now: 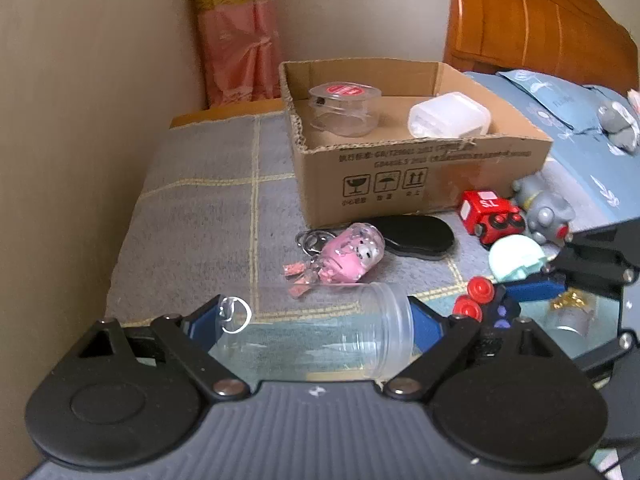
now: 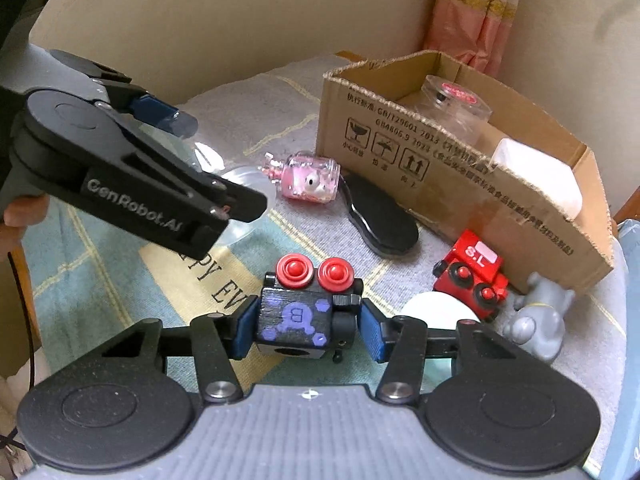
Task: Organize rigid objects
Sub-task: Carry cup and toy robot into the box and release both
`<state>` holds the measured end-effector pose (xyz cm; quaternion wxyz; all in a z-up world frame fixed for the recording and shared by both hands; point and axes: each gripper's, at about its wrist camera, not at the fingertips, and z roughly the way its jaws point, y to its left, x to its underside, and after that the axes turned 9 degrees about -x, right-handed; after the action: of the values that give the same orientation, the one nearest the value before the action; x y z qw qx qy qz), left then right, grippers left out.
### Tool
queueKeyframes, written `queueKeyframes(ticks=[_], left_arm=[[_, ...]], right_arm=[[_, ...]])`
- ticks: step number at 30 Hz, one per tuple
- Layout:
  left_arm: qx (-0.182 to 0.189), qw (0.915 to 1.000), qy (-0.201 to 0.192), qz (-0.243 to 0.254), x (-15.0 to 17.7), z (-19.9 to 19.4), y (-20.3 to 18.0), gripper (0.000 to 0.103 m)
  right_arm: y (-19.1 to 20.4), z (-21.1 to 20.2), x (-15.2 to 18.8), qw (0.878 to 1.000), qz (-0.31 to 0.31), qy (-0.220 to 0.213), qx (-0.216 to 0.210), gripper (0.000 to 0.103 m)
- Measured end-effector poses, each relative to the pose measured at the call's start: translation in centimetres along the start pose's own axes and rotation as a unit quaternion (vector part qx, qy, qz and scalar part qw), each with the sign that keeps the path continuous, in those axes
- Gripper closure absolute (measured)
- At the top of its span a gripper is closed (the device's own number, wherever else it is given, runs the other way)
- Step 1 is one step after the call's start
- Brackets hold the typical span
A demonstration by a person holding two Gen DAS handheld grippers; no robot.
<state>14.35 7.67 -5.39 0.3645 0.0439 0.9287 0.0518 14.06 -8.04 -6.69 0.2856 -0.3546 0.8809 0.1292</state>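
Left gripper (image 1: 316,320) pinches a clear plastic tube (image 1: 320,332), its long axis lying crosswise between the fingers, ringed end to the left. Only the right wrist view shows the right gripper (image 2: 306,330) closed on a black toy block (image 2: 298,320), red knobs pointing toward the cardboard box (image 2: 440,168) at the bed's far corner.

This is a bedroom in a home. A wooden headboard (image 1: 540,20) stands at the far edge of the bed (image 1: 200,200), and a pink curtain (image 1: 236,40) hangs in the wall corner.
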Motion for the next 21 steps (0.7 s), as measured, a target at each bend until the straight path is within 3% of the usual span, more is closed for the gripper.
queueKeyframes(ticks=[10,21], left_arm=[[0.023,0.9994,-0.013,0.022,-1.9,-2.7,-0.1,0.012],[0.057,0.9951,-0.068,0.044,-9.8,-3.1,-1.8,0.012]], right_arm=[[-0.4,-3.0,-0.9,0.999,-0.016,-0.022,0.02,0.046],[-4.3,-7.5,-3.5,0.995,-0.005,-0.065,0.071,0.046]])
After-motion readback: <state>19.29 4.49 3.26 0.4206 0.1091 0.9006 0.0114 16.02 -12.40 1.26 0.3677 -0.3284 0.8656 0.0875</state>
